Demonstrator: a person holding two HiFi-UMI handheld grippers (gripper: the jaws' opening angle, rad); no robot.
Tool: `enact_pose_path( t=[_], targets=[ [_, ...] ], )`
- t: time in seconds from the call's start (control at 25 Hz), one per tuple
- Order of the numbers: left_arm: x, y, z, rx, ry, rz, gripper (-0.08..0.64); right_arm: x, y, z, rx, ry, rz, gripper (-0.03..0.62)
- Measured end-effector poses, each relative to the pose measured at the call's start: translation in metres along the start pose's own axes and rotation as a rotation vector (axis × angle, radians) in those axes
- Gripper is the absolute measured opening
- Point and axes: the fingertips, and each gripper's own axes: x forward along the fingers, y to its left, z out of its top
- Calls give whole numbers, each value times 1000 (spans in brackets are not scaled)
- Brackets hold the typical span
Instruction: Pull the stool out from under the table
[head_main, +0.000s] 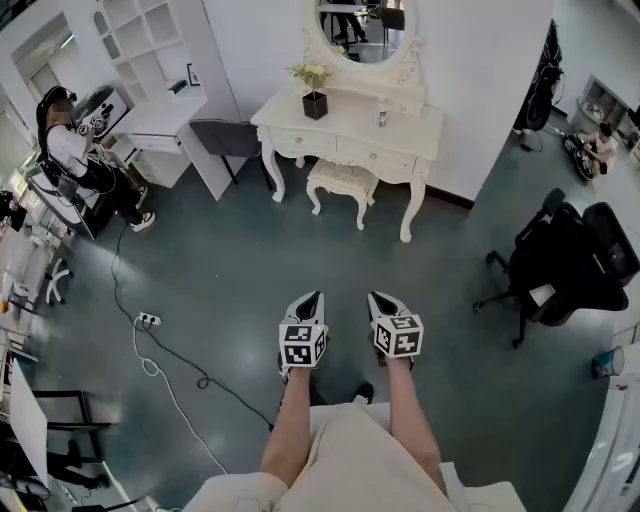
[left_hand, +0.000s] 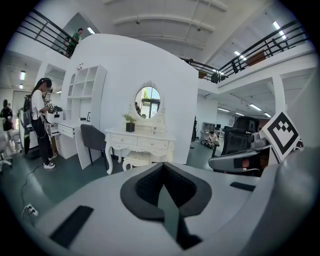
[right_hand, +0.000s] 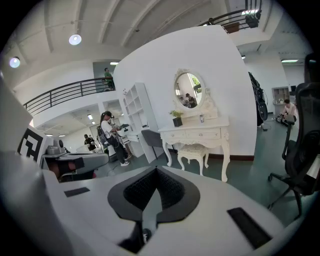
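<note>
White and ornately carved, the surface (head_main: 350, 128) stands against the wall. The cushioned stool (head_main: 341, 180) sits in the gap between its front legs, at least partly beneath the top, with all four legs on the grey-green floor (head_main: 230, 280). Well short of the surface, with open floor between, a person holds the left claw (head_main: 310, 300) and the right claw (head_main: 380, 300) side by side, both pointed toward it. Each claw is pressed together with nothing between its jaws, and neither touches the stool. A potted plant (head_main: 314, 98) stands toward the left end of the surface and a small bottle (head_main: 382, 117) near its middle. An oval mirror (head_main: 362, 30) rises from its back edge. Just left of the surface a grey chair (head_main: 228, 137) faces a white shelf unit (head_main: 150, 50). Farther left a second person (head_main: 70, 150) with a dark backpack stands handling equipment. Well to the right of the surface, a black office chair (head_main: 565, 262) stands on the floor. A white power strip (head_main: 148, 320) lies on the floor in front of the surface and off to its left, with a black cable trailing from it.
</note>
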Motion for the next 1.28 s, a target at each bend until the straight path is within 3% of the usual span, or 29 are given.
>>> enact_pose_path(
  t=[0.36,0.64,0.88,1.28],
  targets=[
    [11,33,16,4,-2,-38,15,28,17,12,-2,6,-30,43],
    [42,87,43,-23,-4,-53,14,72,30,42,62,-47,-47,43],
    [83,114,67,-59,-37,-110,14,103,23,63,75,-74,-112,44],
    [130,174,98,1,-41,-217,14,166,23,78,161,-99,-250,44]
  ],
)
